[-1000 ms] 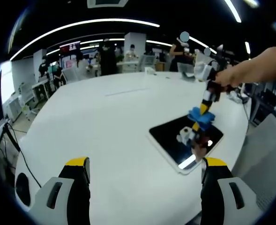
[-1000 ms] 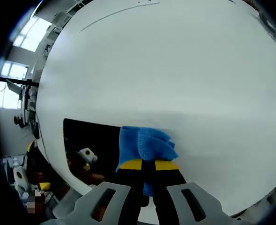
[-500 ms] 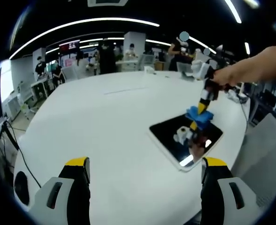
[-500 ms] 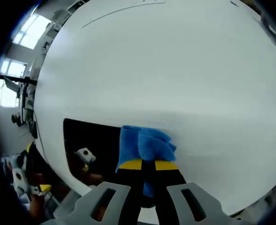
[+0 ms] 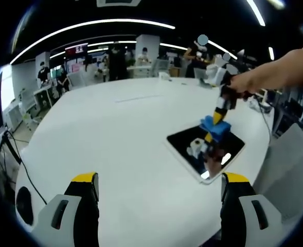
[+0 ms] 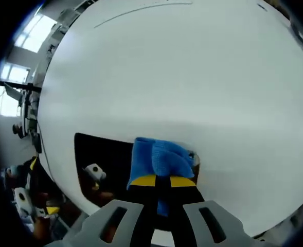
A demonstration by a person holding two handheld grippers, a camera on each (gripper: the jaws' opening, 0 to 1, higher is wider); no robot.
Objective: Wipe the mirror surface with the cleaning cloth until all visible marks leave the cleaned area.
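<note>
In the left gripper view, we see our left gripper (image 5: pixel 159 206) held above the large round white table (image 5: pixel 115 139), its two grey, yellow-tipped jaws spread wide apart with nothing between them. Across the table lies the dark rectangular mirror with a pale frame (image 5: pixel 184 146), flat on the tabletop near the far right edge. Our right gripper (image 5: pixel 219 114) comes down onto it from the person's hand (image 5: pixel 246 85), pinching the folded blue cleaning cloth (image 5: pixel 213 126) against the mirror's upper end. The glass reflects the gripper and a bright ceiling light. Behind the table we make out an office with desks and several people.

In the right gripper view, the right gripper (image 6: pixel 162 181) is clenched tight on the blue cleaning cloth (image 6: pixel 159 159), the black jaws with yellow bands meeting with the fabric bunched between them. The cloth presses on the mirror (image 6: pixel 105 154) at its corner, where the dark glass meets the white table (image 6: pixel 192 77).
</note>
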